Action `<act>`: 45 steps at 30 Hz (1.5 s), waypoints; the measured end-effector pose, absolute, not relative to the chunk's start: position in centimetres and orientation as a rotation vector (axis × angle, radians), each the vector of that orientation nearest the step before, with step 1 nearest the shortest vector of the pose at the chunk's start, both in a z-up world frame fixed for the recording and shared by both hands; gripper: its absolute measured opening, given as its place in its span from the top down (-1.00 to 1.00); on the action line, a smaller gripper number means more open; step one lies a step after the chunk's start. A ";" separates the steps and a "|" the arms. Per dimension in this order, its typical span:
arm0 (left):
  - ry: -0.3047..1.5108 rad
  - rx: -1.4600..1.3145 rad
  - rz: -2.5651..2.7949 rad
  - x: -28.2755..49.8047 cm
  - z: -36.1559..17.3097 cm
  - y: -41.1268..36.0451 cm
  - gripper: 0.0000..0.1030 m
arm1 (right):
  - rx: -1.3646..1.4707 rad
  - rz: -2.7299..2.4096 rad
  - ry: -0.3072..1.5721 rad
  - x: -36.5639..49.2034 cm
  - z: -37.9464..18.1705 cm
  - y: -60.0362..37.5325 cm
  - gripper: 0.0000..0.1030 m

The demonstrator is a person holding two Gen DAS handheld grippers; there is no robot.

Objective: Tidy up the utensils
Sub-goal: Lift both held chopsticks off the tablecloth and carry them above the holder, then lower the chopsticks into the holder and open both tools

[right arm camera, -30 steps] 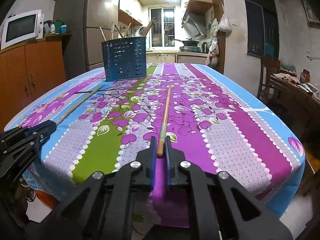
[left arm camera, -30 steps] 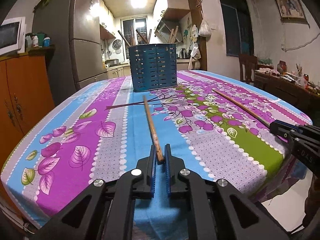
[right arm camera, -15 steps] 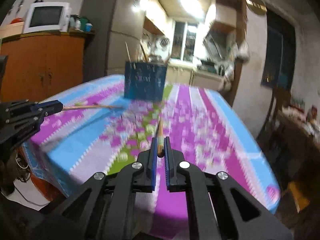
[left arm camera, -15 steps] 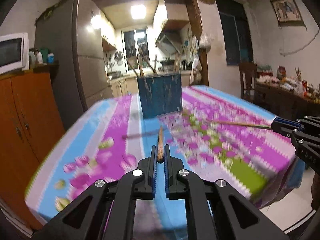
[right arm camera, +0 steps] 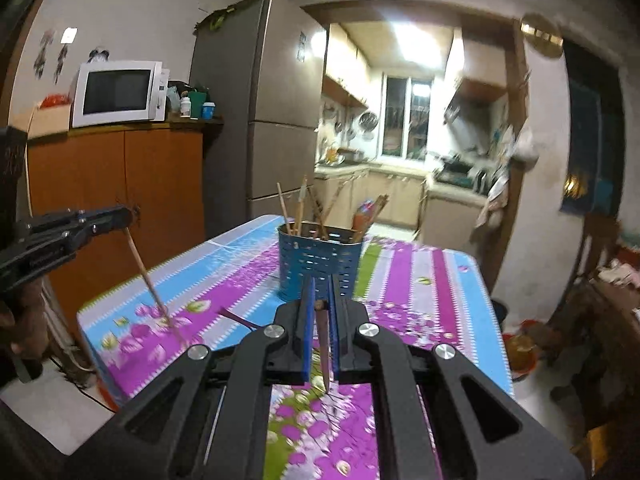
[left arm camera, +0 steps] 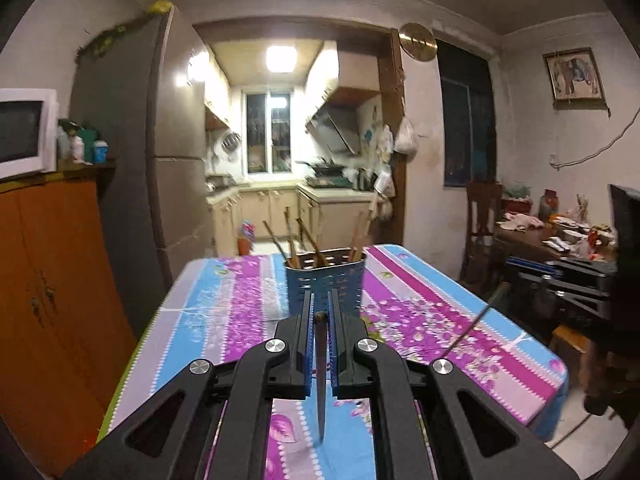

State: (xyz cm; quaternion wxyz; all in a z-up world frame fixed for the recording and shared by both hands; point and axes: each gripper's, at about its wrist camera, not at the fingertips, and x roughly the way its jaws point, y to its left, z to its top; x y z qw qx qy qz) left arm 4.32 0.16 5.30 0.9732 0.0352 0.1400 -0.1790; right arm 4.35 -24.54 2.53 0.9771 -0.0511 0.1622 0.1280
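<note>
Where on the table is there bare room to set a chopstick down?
The table is bare cloth on both sides of the blue holder and across the near half. Only the holder's mouth is crowded, with chopsticks already in it.

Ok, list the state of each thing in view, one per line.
Left gripper: shut on a chopstick.
Left chopstick: lifted, hanging tip down.
Right gripper: shut on a chopstick.
Right chopstick: lifted, hanging tip down.
Blue holder: upright on the table, holding chopsticks.
</note>
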 end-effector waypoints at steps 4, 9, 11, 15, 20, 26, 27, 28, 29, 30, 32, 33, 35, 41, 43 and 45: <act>0.344 0.045 -0.402 6.5 6.6 -0.1 0.85 | -0.059 0.303 0.406 6.8 4.4 -24.3 0.90; 0.385 0.012 -0.438 8.3 6.9 -0.6 0.85 | -0.012 0.339 0.496 7.8 5.8 -23.0 0.90; 0.383 0.012 -0.449 8.5 7.0 -0.9 0.85 | -0.007 0.344 0.520 7.9 6.2 -22.6 0.90; 0.371 0.015 -0.470 8.9 7.3 -1.3 0.85 | 0.008 0.347 0.563 8.1 6.9 -22.1 0.90; 0.376 0.015 -0.495 9.3 7.8 -1.9 0.85 | 0.032 0.357 0.598 8.7 7.6 -22.1 0.90; 0.394 0.000 -0.509 11.4 9.4 -2.6 0.85 | 0.063 0.364 0.643 10.6 8.2 -22.3 0.90; 0.395 -0.001 -0.509 11.9 9.8 -2.6 0.85 | 0.067 0.363 0.643 10.8 8.4 -22.3 0.90; 0.395 -0.003 -0.510 12.3 10.2 -2.6 0.85 | 0.073 0.360 0.641 11.3 9.0 -22.5 0.90; 0.393 -0.002 -0.505 12.9 10.9 -2.7 0.85 | 0.078 0.359 0.637 11.6 9.5 -22.7 0.90; 0.390 0.000 -0.499 13.3 11.5 -2.8 0.85 | 0.080 0.358 0.632 11.8 9.9 -22.8 0.90; 0.381 0.006 -0.487 14.3 12.7 -3.0 0.85 | 0.084 0.353 0.618 12.5 11.1 -23.1 0.90; 0.375 0.010 -0.482 14.8 13.4 -3.2 0.85 | 0.084 0.348 0.611 12.9 11.9 -23.2 0.90; 0.358 0.020 -0.470 15.5 14.7 -3.5 0.85 | 0.079 0.339 0.598 13.5 12.9 -23.4 0.90; 0.305 0.051 -0.429 17.8 18.5 -4.6 0.85 | 0.071 0.297 0.550 16.2 16.3 -23.6 0.90; 0.299 0.044 -0.423 18.7 19.4 -4.9 0.85 | 0.071 0.284 0.542 17.3 17.1 -23.6 0.90; 0.284 0.047 -0.410 19.6 20.3 -5.2 0.85 | 0.068 0.270 0.531 18.1 17.8 -23.6 0.90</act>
